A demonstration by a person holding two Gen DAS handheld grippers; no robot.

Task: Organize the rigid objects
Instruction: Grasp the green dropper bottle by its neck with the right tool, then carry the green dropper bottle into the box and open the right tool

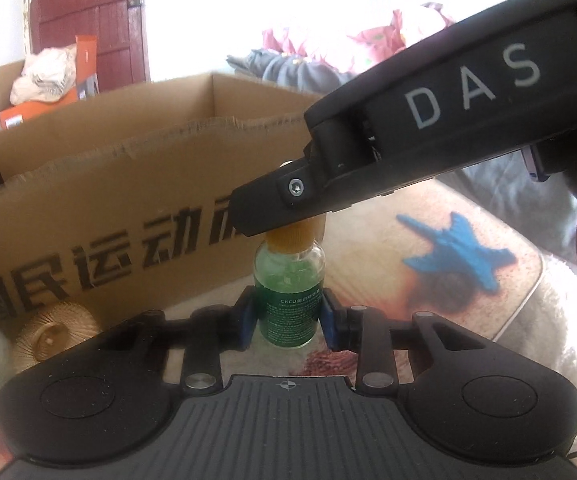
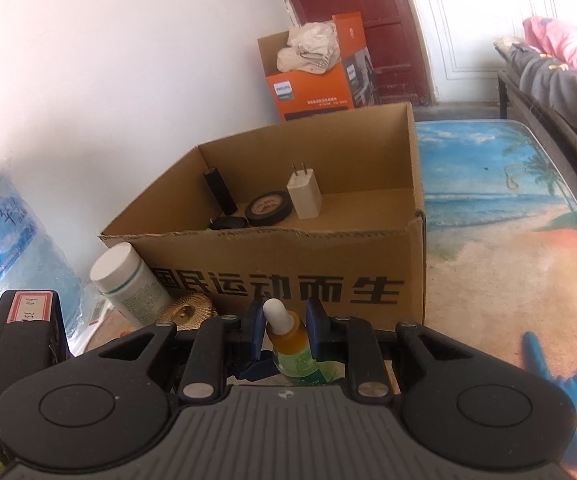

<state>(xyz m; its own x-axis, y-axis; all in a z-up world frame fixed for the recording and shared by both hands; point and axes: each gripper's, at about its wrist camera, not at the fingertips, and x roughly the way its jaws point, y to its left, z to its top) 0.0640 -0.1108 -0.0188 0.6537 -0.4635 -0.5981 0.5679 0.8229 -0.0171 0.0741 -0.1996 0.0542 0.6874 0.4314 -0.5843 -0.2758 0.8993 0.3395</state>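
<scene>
Standing upright, dropper bottle (image 1: 289, 304): left hand-held gripper (image 1: 289, 316) clamps body; right hand-held gripper (image 2: 284, 328) clamps cap.

A table (image 2: 500, 264) covered with a beach-print mat is seen, with sea, sand, palms and a blue starfish printed on it. An open cardboard box (image 2: 288, 280) is set on it toward the left. A white-capped jar (image 2: 128, 276) and a round woven straw piece (image 2: 190, 310) are placed just beside the box's near left corner. A small green glass bottle (image 1: 288, 300) is stood upright in front of the box.
</scene>
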